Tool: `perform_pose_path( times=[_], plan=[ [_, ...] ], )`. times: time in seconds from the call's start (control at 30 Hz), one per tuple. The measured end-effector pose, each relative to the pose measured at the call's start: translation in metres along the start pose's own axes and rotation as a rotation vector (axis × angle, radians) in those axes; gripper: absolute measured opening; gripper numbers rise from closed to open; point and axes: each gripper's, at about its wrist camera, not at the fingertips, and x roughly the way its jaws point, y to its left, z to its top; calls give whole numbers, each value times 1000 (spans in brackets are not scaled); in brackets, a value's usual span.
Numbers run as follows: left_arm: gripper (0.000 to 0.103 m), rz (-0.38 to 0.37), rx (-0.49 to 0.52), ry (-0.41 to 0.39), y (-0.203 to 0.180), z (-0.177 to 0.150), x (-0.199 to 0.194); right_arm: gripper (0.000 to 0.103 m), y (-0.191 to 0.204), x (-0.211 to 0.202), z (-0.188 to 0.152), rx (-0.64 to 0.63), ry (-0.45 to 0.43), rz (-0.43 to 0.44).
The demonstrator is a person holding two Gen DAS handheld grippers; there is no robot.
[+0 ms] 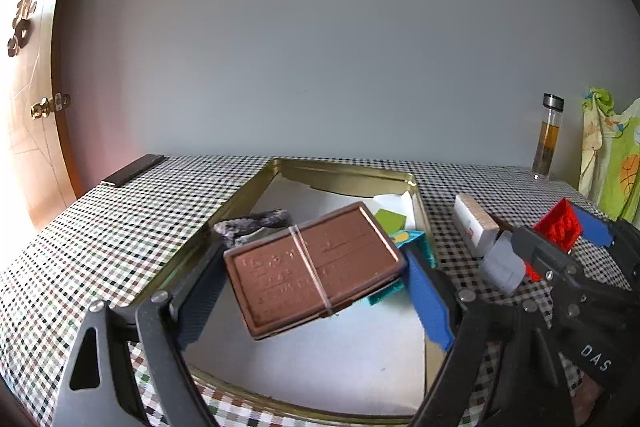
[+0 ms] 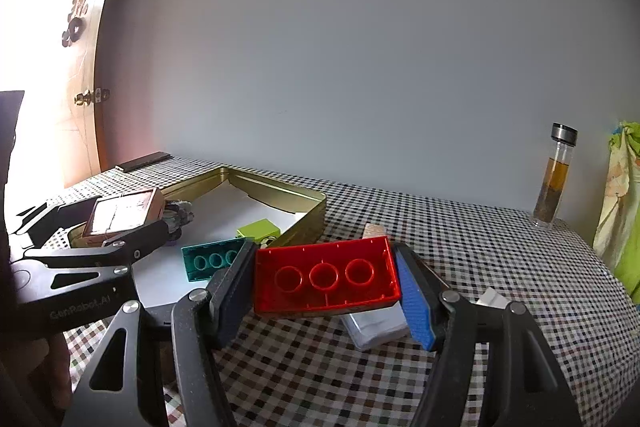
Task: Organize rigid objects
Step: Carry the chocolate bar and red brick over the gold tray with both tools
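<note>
My left gripper (image 1: pixel 316 275) is shut on a brown flat case with a rubber band (image 1: pixel 314 267) and holds it tilted above the gold tin tray (image 1: pixel 240 195). The tray holds a grey rock (image 1: pixel 256 223), a teal brick (image 1: pixel 416 243) and a lime green block (image 1: pixel 390 221). My right gripper (image 2: pixel 326 281) is shut on a red brick (image 2: pixel 326 277), hollow underside facing me, held above the checkered table just right of the tray (image 2: pixel 304 199). In the right wrist view the left gripper (image 2: pixel 100 247) holds the brown case (image 2: pixel 124 213) over the tray's left side.
A white box (image 2: pixel 376 323) and a wooden block (image 2: pixel 374 229) lie on the table under and behind the red brick. A glass bottle with amber liquid (image 2: pixel 556 179) stands far right by the wall. A dark flat bar (image 1: pixel 134 169) lies at the far left corner.
</note>
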Motion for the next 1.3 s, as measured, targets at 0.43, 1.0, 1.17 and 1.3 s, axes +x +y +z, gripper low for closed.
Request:
perform_pose_path(
  times=[0.43, 1.0, 1.17, 1.3],
  plan=[
    [86, 28, -9, 43, 17, 1, 10, 68, 24, 16, 6, -48, 13, 29],
    [86, 26, 14, 85, 23, 2, 19, 68, 31, 34, 11, -55, 34, 56],
    [86, 45, 43, 94, 24, 3, 23, 68, 30, 42, 15, -35, 35, 71],
    [86, 62, 58, 99, 30, 8, 26, 68, 35, 46, 22, -41, 28, 83]
  ],
)
